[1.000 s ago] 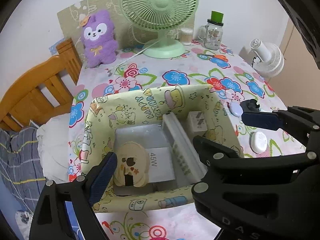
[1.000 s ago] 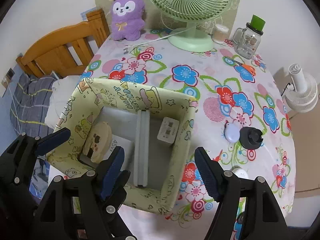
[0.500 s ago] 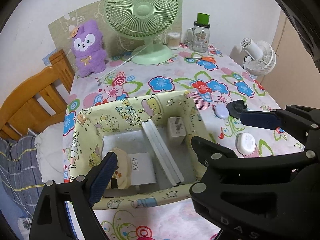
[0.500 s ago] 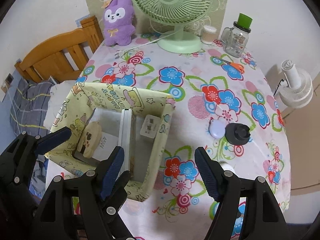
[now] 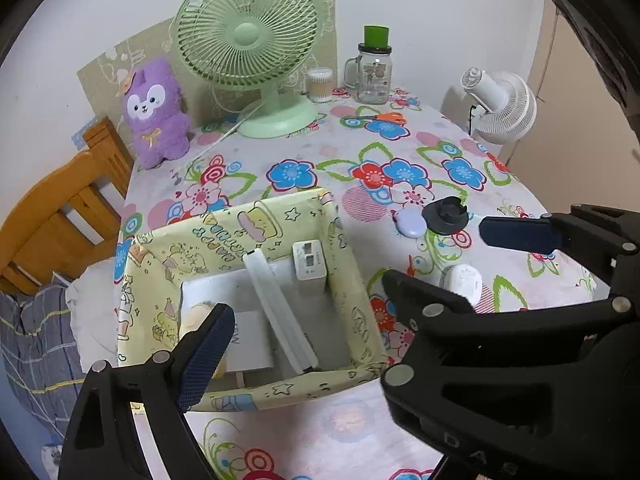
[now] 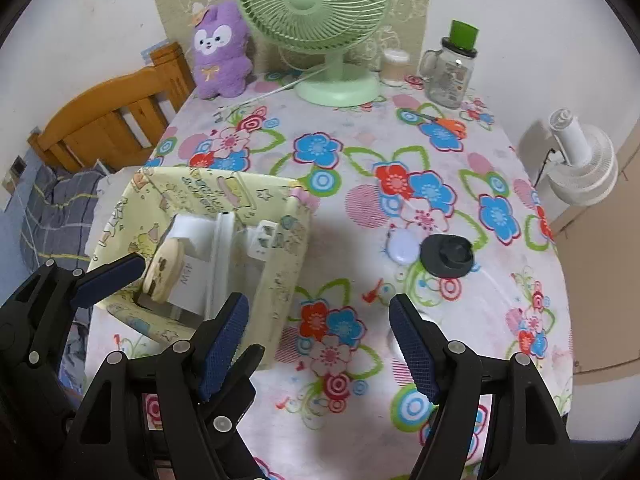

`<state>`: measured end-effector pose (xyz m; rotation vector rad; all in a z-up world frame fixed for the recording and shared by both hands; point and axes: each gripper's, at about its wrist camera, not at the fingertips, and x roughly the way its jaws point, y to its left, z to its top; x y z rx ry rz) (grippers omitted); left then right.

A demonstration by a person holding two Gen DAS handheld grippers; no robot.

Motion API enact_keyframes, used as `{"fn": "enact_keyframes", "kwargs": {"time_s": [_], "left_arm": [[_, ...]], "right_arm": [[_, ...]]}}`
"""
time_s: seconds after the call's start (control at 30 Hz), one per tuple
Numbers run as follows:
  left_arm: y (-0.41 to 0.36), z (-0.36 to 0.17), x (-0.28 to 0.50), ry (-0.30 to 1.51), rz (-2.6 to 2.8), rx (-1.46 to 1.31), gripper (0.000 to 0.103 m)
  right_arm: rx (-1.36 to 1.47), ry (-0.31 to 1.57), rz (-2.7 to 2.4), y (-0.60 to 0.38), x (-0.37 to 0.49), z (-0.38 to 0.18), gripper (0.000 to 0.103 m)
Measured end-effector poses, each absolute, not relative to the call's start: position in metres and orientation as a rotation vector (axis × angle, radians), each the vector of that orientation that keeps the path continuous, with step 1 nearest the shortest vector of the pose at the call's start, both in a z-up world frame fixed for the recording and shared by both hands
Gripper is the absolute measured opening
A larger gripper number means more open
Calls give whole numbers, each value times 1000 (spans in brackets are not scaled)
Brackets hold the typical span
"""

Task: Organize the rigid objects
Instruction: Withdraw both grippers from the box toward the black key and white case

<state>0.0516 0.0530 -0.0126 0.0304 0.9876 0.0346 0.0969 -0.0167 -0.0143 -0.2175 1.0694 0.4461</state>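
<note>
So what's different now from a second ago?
Both tongs, left and right, backed away from the yellow box, so more table shows. Both stay open and empty. The box, lilac oval and black lid haven't moved.

Open floral worktop (image 6: 320,420) ahead of the right claw (image 6: 320,344), nothing between its spread fingers. Yellow storage box (image 5: 344,280) walling off the left side. Further on, lilac oval case (image 6: 402,246) and black round lid (image 6: 447,257) side by side. Green fan (image 6: 320,20), plush toy (image 6: 220,52) and glass jar (image 6: 450,76) crowding the far edge.
</note>
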Motion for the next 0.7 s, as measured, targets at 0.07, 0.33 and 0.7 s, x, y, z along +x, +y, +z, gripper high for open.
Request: {"fn": "enact_keyframes", "kwargs": {"time_s": [0.07,0.33,0.7], "left_arm": [[48,-12,52,989,34,38,93],[25,-9,53,988,12,58,93],[-5,-6,55,972,-33,67,93]], "right_arm": [[-221,1058,437,-21,96,-13,76],[-208,1036,417,-47,95,-9,76],[-203,1003,375,-80,92,-5,76]]}}
